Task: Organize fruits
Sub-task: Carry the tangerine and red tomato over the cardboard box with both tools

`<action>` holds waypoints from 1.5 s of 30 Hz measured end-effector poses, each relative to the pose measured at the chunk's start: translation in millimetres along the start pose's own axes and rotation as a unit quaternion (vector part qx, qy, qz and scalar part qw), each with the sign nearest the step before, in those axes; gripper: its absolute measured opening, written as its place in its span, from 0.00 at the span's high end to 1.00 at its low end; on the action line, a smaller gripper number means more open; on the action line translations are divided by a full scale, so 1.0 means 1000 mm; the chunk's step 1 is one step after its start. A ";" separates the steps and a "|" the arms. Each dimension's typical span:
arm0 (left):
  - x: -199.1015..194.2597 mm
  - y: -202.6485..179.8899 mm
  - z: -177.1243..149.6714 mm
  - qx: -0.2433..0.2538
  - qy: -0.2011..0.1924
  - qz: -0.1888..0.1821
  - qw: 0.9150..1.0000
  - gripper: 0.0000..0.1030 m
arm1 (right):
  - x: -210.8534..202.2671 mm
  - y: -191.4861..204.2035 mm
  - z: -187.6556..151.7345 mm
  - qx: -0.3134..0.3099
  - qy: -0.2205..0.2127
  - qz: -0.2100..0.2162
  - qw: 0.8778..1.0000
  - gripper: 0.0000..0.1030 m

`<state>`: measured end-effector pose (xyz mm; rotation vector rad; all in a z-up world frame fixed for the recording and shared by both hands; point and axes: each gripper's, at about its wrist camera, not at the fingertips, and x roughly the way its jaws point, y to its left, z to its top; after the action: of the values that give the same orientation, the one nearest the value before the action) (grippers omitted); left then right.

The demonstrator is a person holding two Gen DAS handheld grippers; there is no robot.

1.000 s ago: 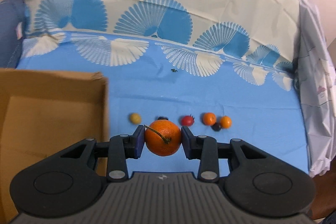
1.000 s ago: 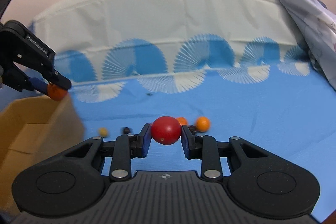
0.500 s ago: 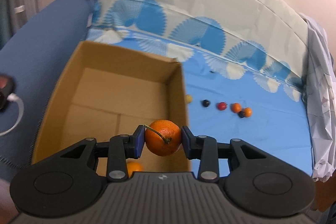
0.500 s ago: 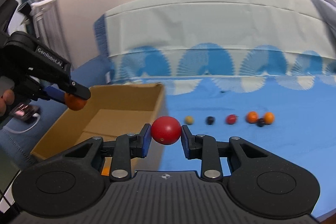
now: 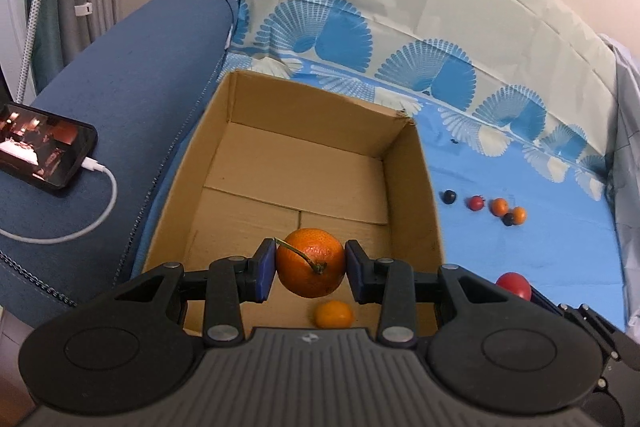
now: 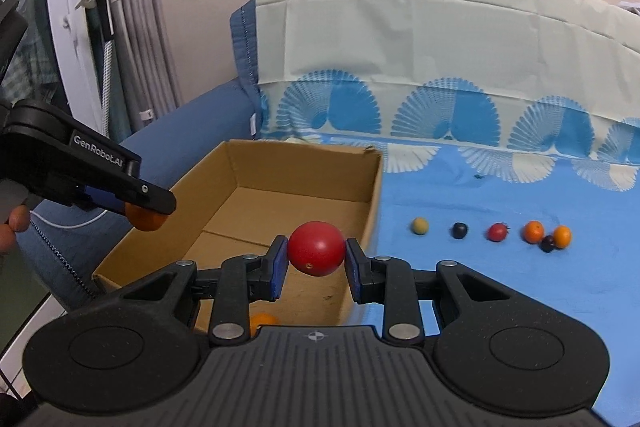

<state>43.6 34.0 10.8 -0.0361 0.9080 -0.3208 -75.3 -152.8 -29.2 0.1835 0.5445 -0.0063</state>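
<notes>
- Cardboard is what the open box [image 5: 304,163] is made of, sitting on the blue patterned cloth [image 6: 500,291] against the sofa arm; inside I am seeing only one small orange fruit [image 5: 333,313] lying near the close wall.
- Hovering over the box, the left gripper [image 5: 310,273] is squeezing its jaws on a stemmed orange [image 5: 311,263], which is hanging above the box floor.
- Beside it, the right gripper [image 6: 316,265] is clamping its jaws on a red tomato [image 6: 317,247], which is sitting above the box's right-hand wall rather than squarely inside.
- Out on the cloth, well apart from the box, small fruits are waiting in a row: a yellowish one [image 6: 419,226], a dark berry [image 6: 459,230], a little red tomato [image 6: 497,231] and two small orange ones [image 6: 533,231] touching a second dark berry.
- Releasing the tomato from here is looking risky to me: it could strike the wall edge and be rolling off across the cloth.
- Dropping the orange from this height could be bruising it or knocking the fruit underneath.
- Both grippers are crowding one opening, so a careless swing could be bumping them together.
</notes>
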 end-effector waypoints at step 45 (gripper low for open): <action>0.115 0.043 -0.031 0.026 0.102 0.069 0.992 0.60 | 0.112 0.039 -0.036 -0.050 0.135 0.022 0.989 0.69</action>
<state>96.2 45.2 -104.3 0.1088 1.0980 -0.2206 3.9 -103.2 -110.0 0.0996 0.8087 0.0904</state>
